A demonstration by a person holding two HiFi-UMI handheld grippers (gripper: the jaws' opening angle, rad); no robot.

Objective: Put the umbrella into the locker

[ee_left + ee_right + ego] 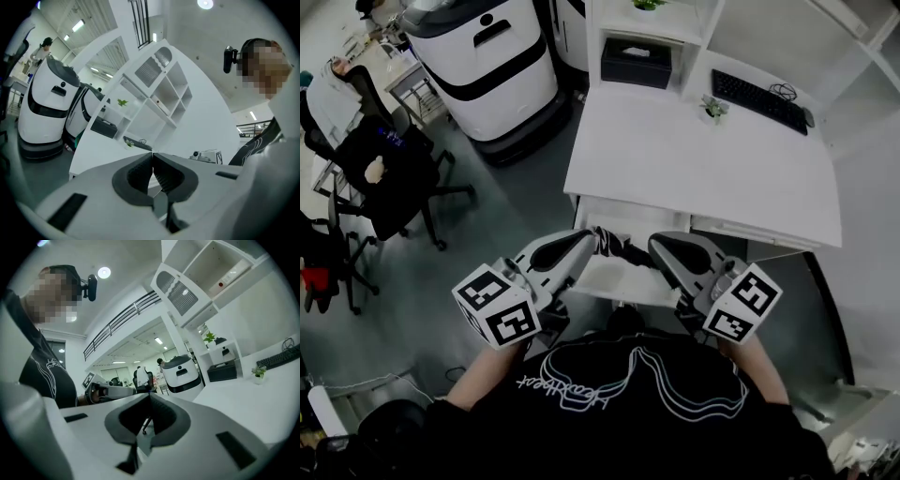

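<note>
In the head view my left gripper (589, 240) and right gripper (655, 247) are held side by side, level, just before the front edge of the white table (703, 164). Between their tips lies a dark crumpled thing (619, 247), maybe the folded umbrella; whether either gripper touches it I cannot tell. The left gripper view has the left gripper (152, 154) with its ribbed pads together and nothing between them. The right gripper (150, 394) in its own view is shut the same way, empty. No locker can be made out.
On the table stand a black keyboard (759, 100), a small plant (712, 108) and a black box (636, 63) in a white shelf unit (159, 101). A white pull-out board (614, 281) sits under the table edge. A big white machine (492, 66) and office chairs (389, 173) stand left.
</note>
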